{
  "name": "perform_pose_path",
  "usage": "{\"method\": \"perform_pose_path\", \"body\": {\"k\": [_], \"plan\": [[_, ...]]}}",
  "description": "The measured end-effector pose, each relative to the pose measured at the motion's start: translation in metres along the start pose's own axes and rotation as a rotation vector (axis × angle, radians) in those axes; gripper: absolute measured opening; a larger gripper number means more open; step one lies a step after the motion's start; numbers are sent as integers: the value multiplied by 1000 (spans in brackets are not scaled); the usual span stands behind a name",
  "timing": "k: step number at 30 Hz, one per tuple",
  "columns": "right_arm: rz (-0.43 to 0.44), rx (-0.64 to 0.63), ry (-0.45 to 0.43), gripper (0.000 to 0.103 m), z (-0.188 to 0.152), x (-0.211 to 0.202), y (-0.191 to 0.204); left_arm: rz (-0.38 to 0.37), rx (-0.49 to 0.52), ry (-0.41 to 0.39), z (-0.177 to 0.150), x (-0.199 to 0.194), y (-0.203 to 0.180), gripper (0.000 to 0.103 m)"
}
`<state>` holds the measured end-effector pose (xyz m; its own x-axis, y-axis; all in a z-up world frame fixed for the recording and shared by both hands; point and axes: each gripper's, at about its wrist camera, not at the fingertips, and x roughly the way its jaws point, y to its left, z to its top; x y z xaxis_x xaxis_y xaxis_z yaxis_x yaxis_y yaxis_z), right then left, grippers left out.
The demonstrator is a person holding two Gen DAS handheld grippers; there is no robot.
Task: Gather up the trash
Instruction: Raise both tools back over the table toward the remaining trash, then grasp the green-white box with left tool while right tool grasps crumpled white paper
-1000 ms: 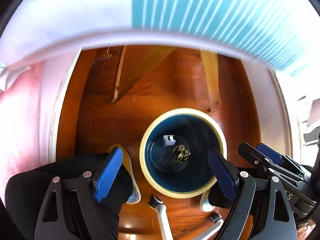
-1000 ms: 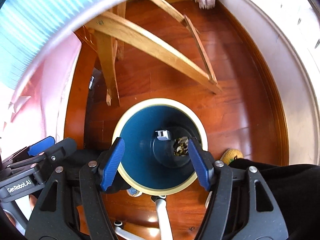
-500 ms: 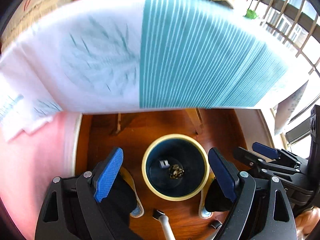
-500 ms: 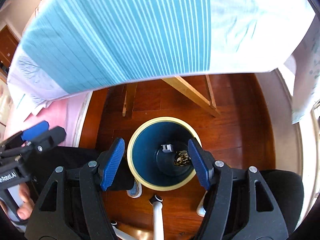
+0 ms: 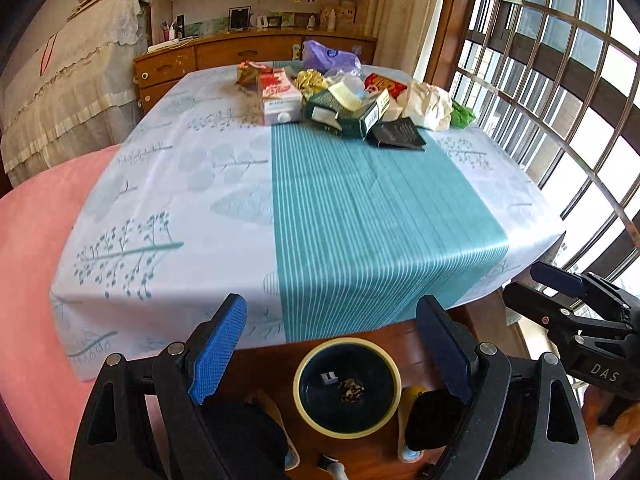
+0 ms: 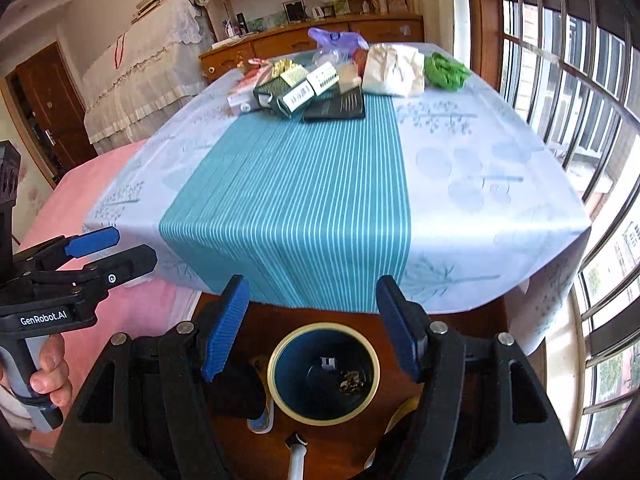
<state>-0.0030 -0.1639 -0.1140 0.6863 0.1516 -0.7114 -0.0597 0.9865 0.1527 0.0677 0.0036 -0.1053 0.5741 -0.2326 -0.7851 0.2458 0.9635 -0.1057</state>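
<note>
Now both cameras look across the tabletop instead of straight down into the bin (image 5: 347,388): both grippers have come up from below the table edge. Left gripper (image 5: 340,344) stands wide, nothing between its pads; right gripper (image 6: 314,326) sits somewhat narrower, also empty. Bin is on the wood floor in front of the table, with two small scraps at its bottom, so likely a drop is done and the next pick is due.

Trash pile (image 5: 348,96) sits at the far end of the striped tablecloth (image 5: 360,208): cartons, a black packet (image 5: 398,133), crumpled white paper (image 5: 426,104), green wad (image 6: 446,70). Open cloth lies between; nothing blocks the reach. Person's slippered feet flank the bin.
</note>
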Motion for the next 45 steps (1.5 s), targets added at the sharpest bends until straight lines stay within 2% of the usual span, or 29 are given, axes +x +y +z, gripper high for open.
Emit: {"method": "perform_pose_path", "body": {"k": [2, 7, 12, 17, 22, 28, 31, 32, 35, 38, 40, 41, 42, 45], "plan": [[-8, -20, -18, 63, 22, -8, 0, 13, 23, -19, 21, -4, -7, 81], [-26, -30, -27, 63, 62, -16, -18, 54, 78, -58, 77, -1, -19, 80], [-13, 21, -31, 63, 96, -3, -47, 66, 105, -49, 125, 19, -29, 80], [-2, 52, -37, 63, 127, 21, -73, 88, 130, -11, 164, 67, -45, 80], [21, 83, -34, 63, 150, 48, -96, 125, 133, 47, 195, 131, -60, 80], [57, 93, -17, 63, 163, 80, -114, 190, 131, 85, 224, 195, -71, 79], [72, 109, -5, 63, 165, 95, -123, 240, 154, 73, 234, 213, -76, 78], [82, 117, -1, 63, 165, 100, -126, 236, 159, 80, 237, 218, -76, 78], [106, 135, 10, 63, 167, 114, -133, 233, 139, 109, 244, 234, -74, 73], [122, 139, 13, 63, 171, 124, -136, 266, 152, 90, 248, 240, -74, 69], [128, 136, 11, 63, 173, 130, -136, 279, 157, 78, 251, 239, -73, 57], [130, 135, 10, 63, 175, 132, -136, 267, 160, 79, 252, 238, -72, 45], [129, 134, 8, 63, 177, 135, -137, 257, 159, 80, 252, 235, -72, 38], [114, 134, 5, 63, 184, 141, -137, 250, 157, 55, 256, 226, -71, 30]]}}
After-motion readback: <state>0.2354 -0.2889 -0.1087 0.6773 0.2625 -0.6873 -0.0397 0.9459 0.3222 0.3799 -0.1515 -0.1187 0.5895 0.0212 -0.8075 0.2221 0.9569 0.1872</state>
